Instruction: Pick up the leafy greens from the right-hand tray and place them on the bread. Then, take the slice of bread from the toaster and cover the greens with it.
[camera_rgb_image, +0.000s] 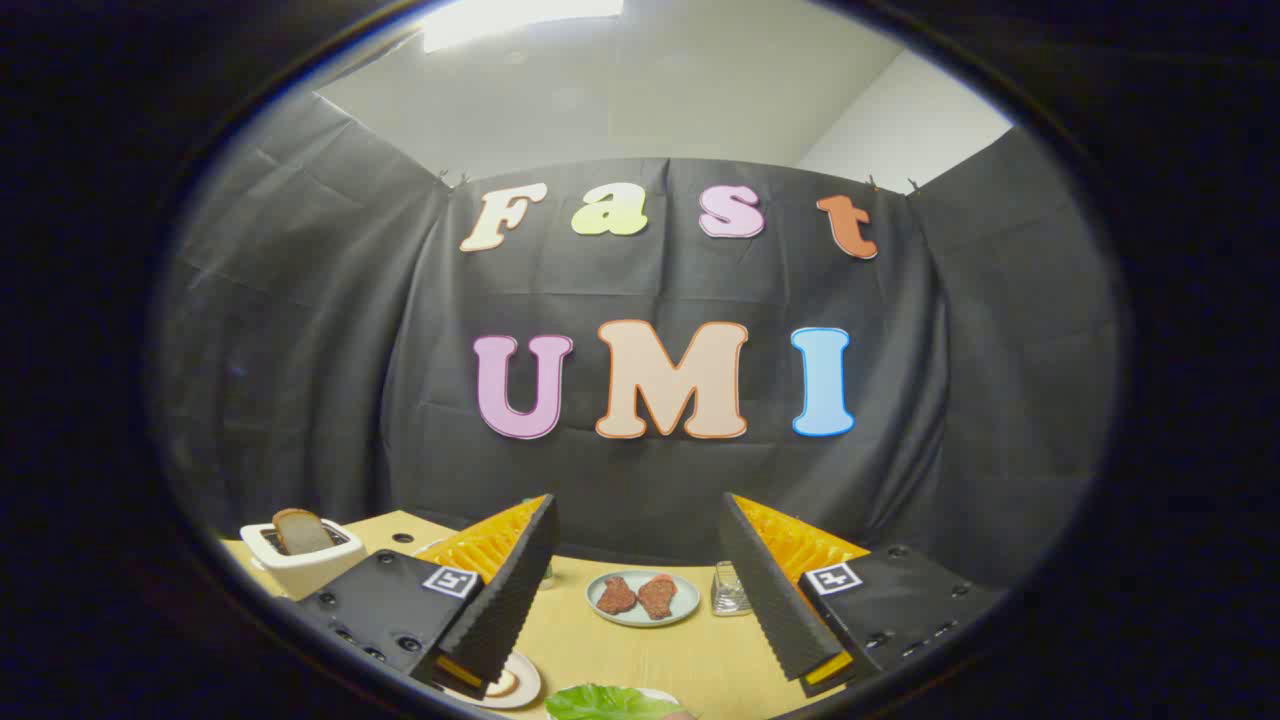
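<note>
My gripper (640, 670) is open, held above the yellow table (690, 655) with nothing between its fingers. The leafy greens (608, 703) lie low between the fingertips, partly cut off. A white plate (512, 685) holding what looks like bread peeks out beside the left finger (500, 610), mostly hidden by it. A white toaster (300, 562) stands beyond the left finger with a slice of bread (300, 532) sticking up from its slot.
A pale green plate (642, 597) with two brown meat pieces sits ahead between the fingers. A small clear glass container (730, 592) stands just right of it. The black cloth wall closes off the back of the table.
</note>
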